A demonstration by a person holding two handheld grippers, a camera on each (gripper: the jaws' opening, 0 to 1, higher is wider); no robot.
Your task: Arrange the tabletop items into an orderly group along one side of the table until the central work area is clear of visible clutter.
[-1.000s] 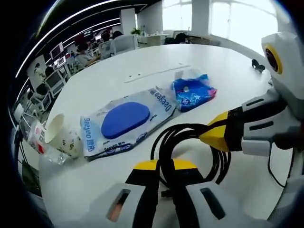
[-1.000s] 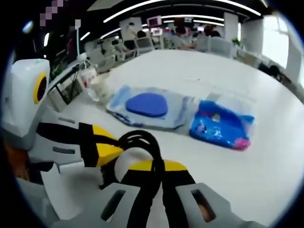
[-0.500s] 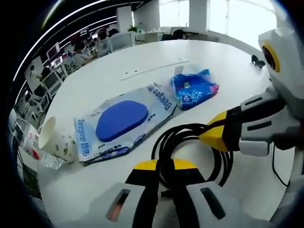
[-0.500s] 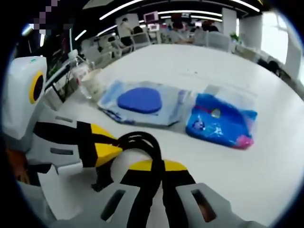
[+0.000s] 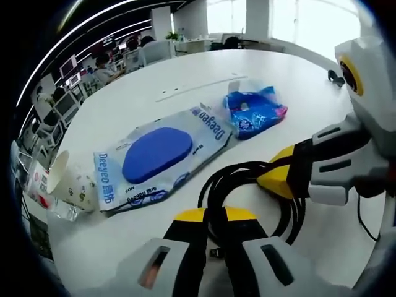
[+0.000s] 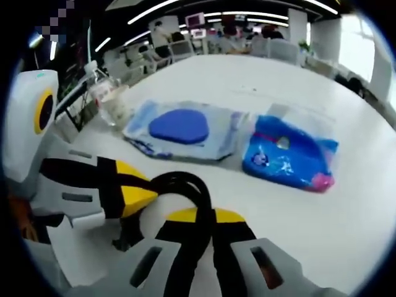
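Both tongs hold the same coil of black cable (image 5: pixel 247 185) on the white table (image 5: pixel 185 74). In the left gripper view, the left gripper (image 5: pixel 215 218) has its two yellow-tipped jaws closed together on a strand of the cable, with almost no gap between them. The right gripper (image 5: pixel 272 179) comes in from the right side of this view, and its yellow tip presses against the loops of the coil.

In the right gripper view, the right gripper (image 6: pixel 207 218) is also closed tight on the black cable (image 6: pixel 185 185), which rises in a loop just beyond its jaws. The left gripper (image 6: pixel 133 195) enters from the left, and its yellow tip touches the same loop.

Beyond the left gripper's jaws, a little to the left, lies a flat wet wipes pack (image 5: pixel 154 158) with a blue oval lid. Just to the right of the pack, almost touching it, lies a blue snack bag (image 5: pixel 253 114). Far to the left of the pack, near the table edge, a paper cup (image 5: pixel 71 182) lies on its side beside a plastic bottle (image 5: pixel 40 189).

In the right gripper view, the wet wipes pack (image 6: pixel 182 130) is ahead of the jaws, the blue snack bag (image 6: pixel 291 154) is to its right, and the plastic bottle (image 6: pixel 102 93) is to its left. People sit at desks far behind the table.
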